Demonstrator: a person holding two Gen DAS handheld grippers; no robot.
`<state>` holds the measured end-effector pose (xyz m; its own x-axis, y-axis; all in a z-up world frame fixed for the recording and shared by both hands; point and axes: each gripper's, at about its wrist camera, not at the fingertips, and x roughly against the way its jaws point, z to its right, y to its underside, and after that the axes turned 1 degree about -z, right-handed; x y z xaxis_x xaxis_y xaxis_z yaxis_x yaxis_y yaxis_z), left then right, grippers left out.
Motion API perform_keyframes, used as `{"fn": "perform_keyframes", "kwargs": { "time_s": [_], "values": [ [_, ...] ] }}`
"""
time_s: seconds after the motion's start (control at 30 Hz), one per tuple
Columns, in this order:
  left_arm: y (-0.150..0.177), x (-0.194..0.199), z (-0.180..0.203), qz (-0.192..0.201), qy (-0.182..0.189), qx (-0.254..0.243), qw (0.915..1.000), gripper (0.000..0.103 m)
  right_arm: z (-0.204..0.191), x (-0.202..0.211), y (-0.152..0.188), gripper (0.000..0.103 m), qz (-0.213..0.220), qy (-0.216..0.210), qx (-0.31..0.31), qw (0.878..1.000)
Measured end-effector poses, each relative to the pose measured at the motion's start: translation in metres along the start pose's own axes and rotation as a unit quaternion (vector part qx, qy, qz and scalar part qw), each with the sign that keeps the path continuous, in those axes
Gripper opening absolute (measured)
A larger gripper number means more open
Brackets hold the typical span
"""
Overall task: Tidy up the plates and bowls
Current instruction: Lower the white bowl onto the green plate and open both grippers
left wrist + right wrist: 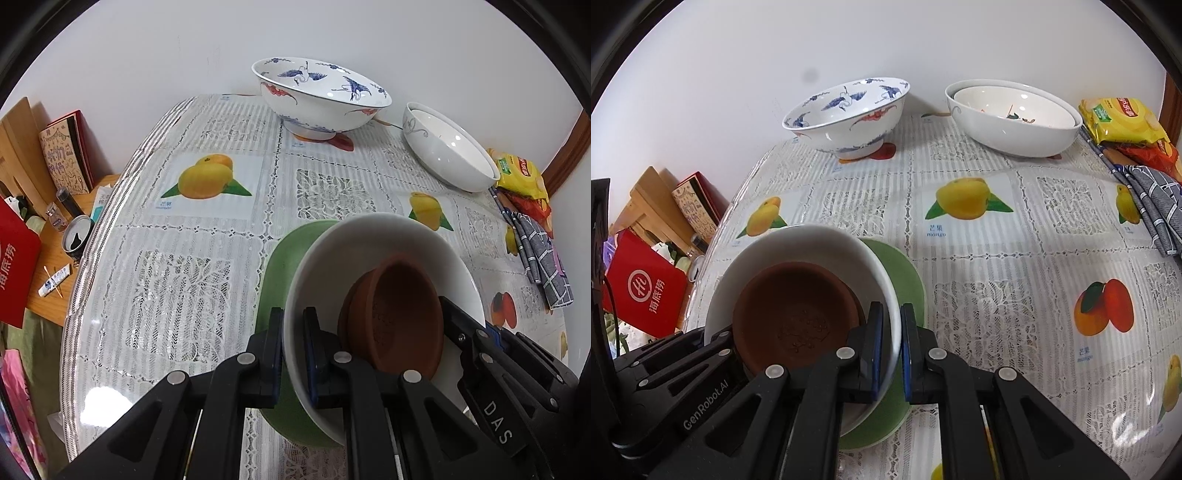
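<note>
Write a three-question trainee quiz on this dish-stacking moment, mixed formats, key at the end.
1. True or false: the brown dish sits inside the white bowl.
2. Multiple choice: what lies directly beneath the white bowl? A) a green plate B) the crane-patterned bowl C) the checked cloth
3. Fill in: both the left gripper and the right gripper pinch the white bowl's ____ between their fingers.

Key: 1 true; 2 A; 3 rim.
</note>
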<state>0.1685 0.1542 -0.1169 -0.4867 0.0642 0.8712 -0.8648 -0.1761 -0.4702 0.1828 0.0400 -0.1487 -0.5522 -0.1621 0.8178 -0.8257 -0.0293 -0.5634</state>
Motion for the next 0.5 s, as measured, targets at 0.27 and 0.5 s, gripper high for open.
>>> {"fn": "perform_keyframes", "kwargs": {
  "time_s": [0.27, 0.5],
  "values": [
    [0.0002, -0.0014, -0.0013, 0.005, 0.005, 0.006, 1.0, 0.011, -0.0008, -0.0011, -0.0008, 0.01, 0.004, 0.002, 0.011, 1.0],
    [0.0003, -0.0004, -0.0028, 0.006, 0.01, 0.007, 0.9999, 0.011, -0.0035, -0.001, 0.0001, 0.01, 0.008, 0.009, 0.025, 1.0]
  ]
}}
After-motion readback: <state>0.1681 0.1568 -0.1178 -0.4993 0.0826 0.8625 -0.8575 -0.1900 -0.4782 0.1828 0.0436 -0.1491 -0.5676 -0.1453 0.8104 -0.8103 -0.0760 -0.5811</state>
